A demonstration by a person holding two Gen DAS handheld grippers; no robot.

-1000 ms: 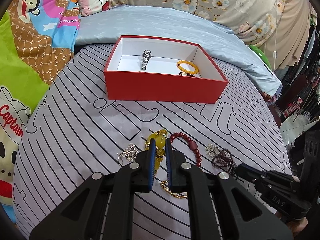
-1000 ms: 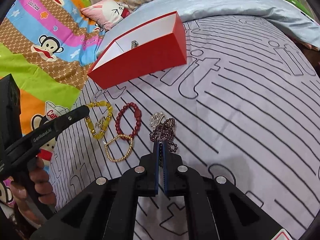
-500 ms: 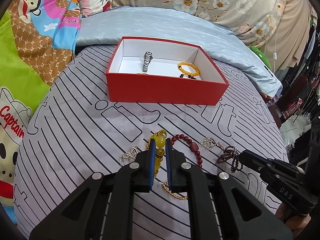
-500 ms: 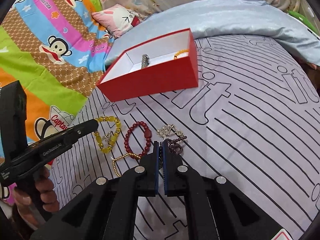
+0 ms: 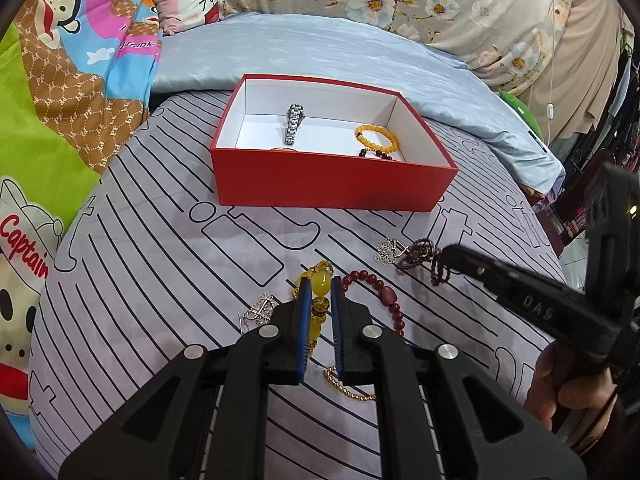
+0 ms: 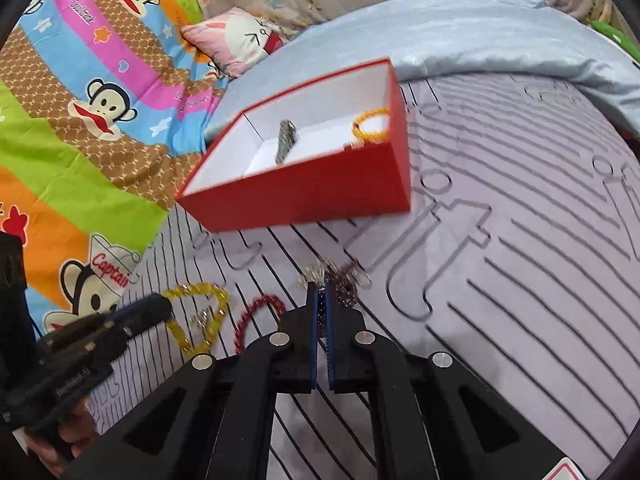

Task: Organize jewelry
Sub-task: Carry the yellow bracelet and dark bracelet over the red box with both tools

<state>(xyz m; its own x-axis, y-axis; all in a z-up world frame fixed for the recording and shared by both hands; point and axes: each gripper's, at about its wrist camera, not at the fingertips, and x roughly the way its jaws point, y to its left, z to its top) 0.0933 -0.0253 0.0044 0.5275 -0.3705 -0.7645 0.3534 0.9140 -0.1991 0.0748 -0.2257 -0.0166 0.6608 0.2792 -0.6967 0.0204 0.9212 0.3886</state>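
A red box [image 5: 332, 184] with a white inside holds a silver watch [image 5: 294, 123] and an orange bead bracelet [image 5: 376, 137]. My right gripper [image 6: 322, 292] is shut on a dark purple bead bracelet [image 5: 420, 254] and holds it above the striped cloth; a silver flower charm [image 5: 387, 251] hangs with it. My left gripper [image 5: 319, 284] is slightly open around a yellow bead bracelet [image 5: 318, 286] lying on the cloth. A red bead bracelet [image 5: 384, 296], a gold bead chain [image 5: 348, 388] and a silver charm [image 5: 260, 308] lie near it.
A light blue quilt [image 5: 320, 48] lies behind the box. A cartoon monkey blanket [image 5: 60, 80] lies at the left. The right view is motion-blurred; the box [image 6: 304, 196] shows there ahead of the gripper.
My right gripper has lifted the purple bracelet off the cloth and carried it toward the red box. My left gripper has stayed over the yellow bracelet.
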